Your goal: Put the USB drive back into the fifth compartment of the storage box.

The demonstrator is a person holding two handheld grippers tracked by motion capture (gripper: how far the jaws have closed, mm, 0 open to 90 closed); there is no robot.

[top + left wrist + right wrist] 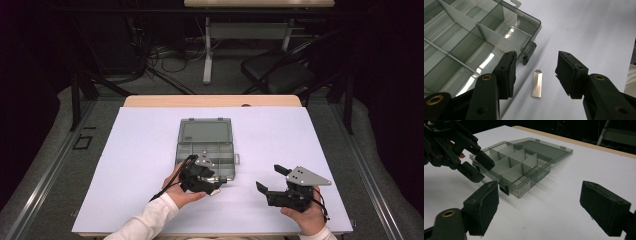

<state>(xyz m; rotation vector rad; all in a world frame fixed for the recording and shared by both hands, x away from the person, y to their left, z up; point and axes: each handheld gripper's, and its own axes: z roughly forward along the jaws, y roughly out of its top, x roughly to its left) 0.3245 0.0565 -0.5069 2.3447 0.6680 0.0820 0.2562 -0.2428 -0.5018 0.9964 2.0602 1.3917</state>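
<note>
A small silver metal stick (537, 83), like a flash drive, lies flat on the white sheet just off the front corner of a smoky grey compartment box (474, 37). My left gripper (536, 72) hangs over it, open, one jaw on each side and neither touching it. In the high view the left gripper (217, 185) sits at the box's (205, 145) front edge. My right gripper (270, 178) rests to the right on the sheet, open and holding nothing. The right gripper view looks between its jaws (544, 205) at the box (519, 162) and the left gripper (480, 167).
The box's lid (205, 131) lies open flat on the far side, and its compartments look empty. A latch (529, 53) sticks out at the corner near the stick. The white sheet (140, 150) covers the table. A chair (280, 72) and desk legs stand beyond it.
</note>
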